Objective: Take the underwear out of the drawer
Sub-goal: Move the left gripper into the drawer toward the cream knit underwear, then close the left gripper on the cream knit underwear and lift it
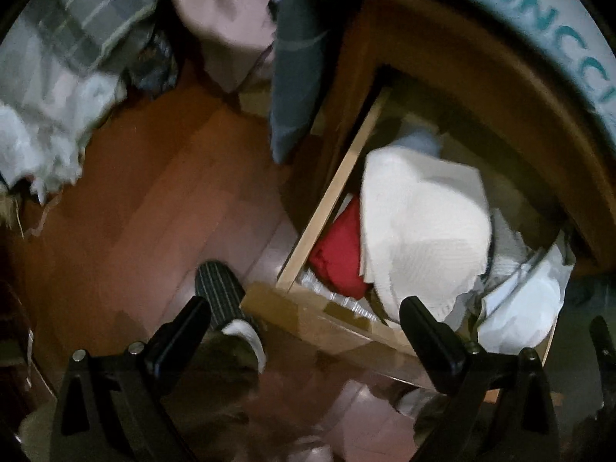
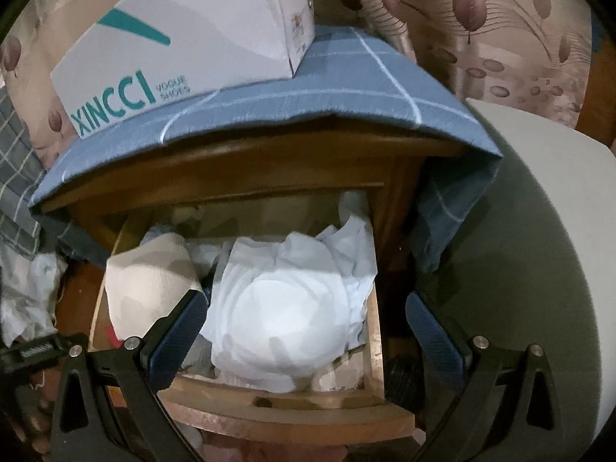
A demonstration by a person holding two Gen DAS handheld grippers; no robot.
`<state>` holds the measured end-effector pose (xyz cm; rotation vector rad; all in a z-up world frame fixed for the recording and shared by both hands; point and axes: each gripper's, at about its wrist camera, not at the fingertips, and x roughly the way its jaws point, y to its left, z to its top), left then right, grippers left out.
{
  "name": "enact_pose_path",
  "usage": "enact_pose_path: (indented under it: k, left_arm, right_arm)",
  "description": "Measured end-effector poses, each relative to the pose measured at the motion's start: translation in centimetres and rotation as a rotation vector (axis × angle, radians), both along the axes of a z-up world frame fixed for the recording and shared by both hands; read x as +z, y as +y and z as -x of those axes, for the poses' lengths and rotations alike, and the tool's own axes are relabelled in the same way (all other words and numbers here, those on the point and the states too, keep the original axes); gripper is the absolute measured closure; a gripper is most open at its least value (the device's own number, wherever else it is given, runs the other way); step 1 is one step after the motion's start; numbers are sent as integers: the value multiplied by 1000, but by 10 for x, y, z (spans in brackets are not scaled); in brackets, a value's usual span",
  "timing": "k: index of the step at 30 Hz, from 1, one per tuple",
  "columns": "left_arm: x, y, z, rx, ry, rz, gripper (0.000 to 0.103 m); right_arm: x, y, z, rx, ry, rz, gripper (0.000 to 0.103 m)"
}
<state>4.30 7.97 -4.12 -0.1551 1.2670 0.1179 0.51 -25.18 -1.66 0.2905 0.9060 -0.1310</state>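
The wooden drawer (image 2: pixel 292 400) stands pulled out of a bedside cabinet. Inside lie a white padded underwear piece (image 2: pixel 285 308), a cream ribbed garment (image 2: pixel 154 273) and, in the left wrist view, a red garment (image 1: pixel 338 250). My right gripper (image 2: pixel 308 331) is open, its fingers wide apart just above the drawer, around the white underwear without touching it. My left gripper (image 1: pixel 304 331) is open and empty over the drawer's front left corner (image 1: pixel 269 296). The cream garment (image 1: pixel 419 223) and white underwear (image 1: pixel 527 308) show there too.
A white XINCCI shoe box (image 2: pixel 173 46) sits on a blue checked cloth (image 2: pixel 308 107) covering the cabinet top. A grey rounded object (image 2: pixel 539 250) is to the right. Wood floor (image 1: pixel 134 211), a slippered foot (image 1: pixel 219 292) and bedding (image 1: pixel 57 96) lie to the left.
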Motion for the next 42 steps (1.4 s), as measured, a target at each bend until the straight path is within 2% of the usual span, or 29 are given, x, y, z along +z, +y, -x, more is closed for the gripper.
enact_pose_path:
  k: [5,8,10,14,21,33,38,42]
  left_arm:
    - [31,-23,-2,-146,-131,-19,2]
    - [41,-47,-9,-298,-182,-31,2]
    - [41,-55,-12,-367,-177,-7,2]
    - [34,-66,-22,-431,-158,29,2]
    - [16,-95,-36,-552,-135,-26,2]
    - [-39,-117,-71,-516,-2,-116,2]
    - [-61,-114,-80,-478,79,-64,2]
    - [-62,-113,-84,-482,86,-52,2]
  right_arm:
    - [-7,3,0,14,28,0,1]
    - [-9,6,0,26,43,16,1]
    - [-11,8,-1,33,50,24,1]
    - [-11,8,-1,30,51,36,1]
    - [-13,2,0,10,59,39,1]
    - [-17,-3,0,6,73,25,1]
    - [-19,1,-1,19,79,37,1]
    - [-19,4,-2,21,84,41,1]
